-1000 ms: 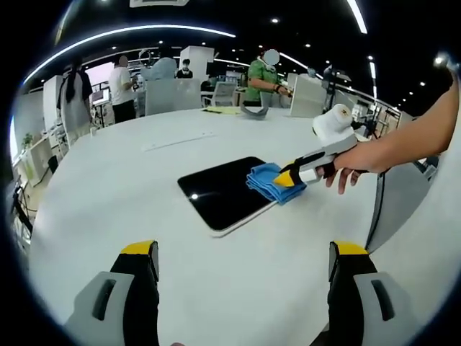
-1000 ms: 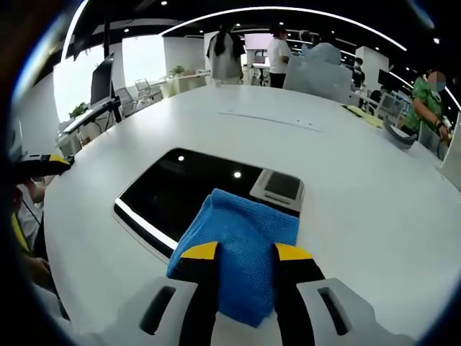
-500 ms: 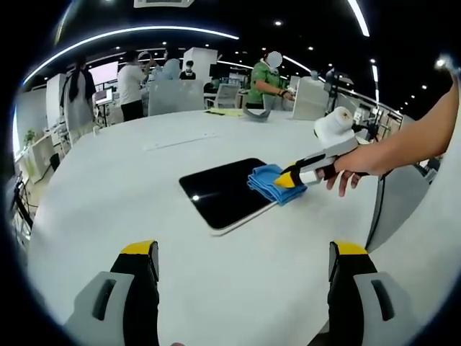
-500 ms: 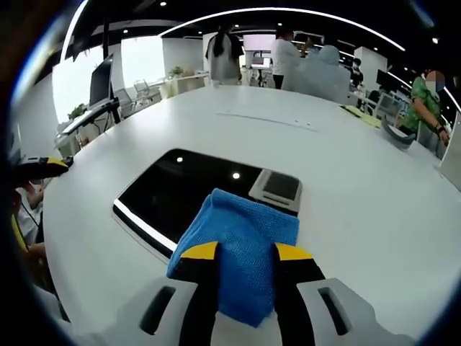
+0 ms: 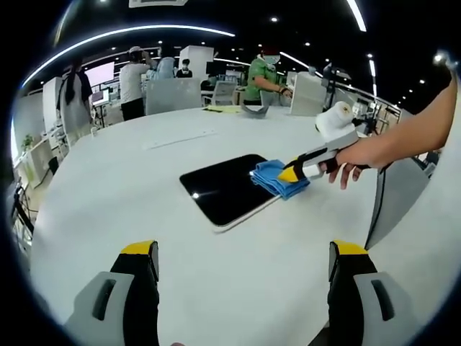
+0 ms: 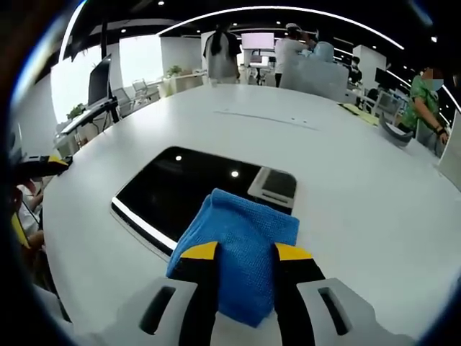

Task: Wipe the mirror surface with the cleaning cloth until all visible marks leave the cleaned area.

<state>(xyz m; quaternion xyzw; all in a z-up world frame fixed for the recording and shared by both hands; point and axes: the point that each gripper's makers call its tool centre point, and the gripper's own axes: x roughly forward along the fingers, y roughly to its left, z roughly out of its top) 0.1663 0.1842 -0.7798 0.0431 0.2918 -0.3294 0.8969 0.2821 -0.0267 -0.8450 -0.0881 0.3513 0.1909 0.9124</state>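
The right gripper (image 6: 245,252) pinches the blue cloth (image 6: 241,249), resting ahead on the mirror (image 6: 180,191) edge; the left gripper (image 5: 245,263) stands spread; uneven pressure may shift the mirror.

The mirror (image 6: 189,193) is dark, glossy glass catching ceiling lights, the blue cloth (image 6: 241,252) a nubby, matt weave, the white desk (image 6: 360,202) smooth and faintly sheened, the tongs (image 6: 245,256) apparently plastic.

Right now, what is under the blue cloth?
The blue microfibre cloth, clamped by the right gripper, lies on the dark rectangular mirror's near edge. Any marks beneath it are covered.
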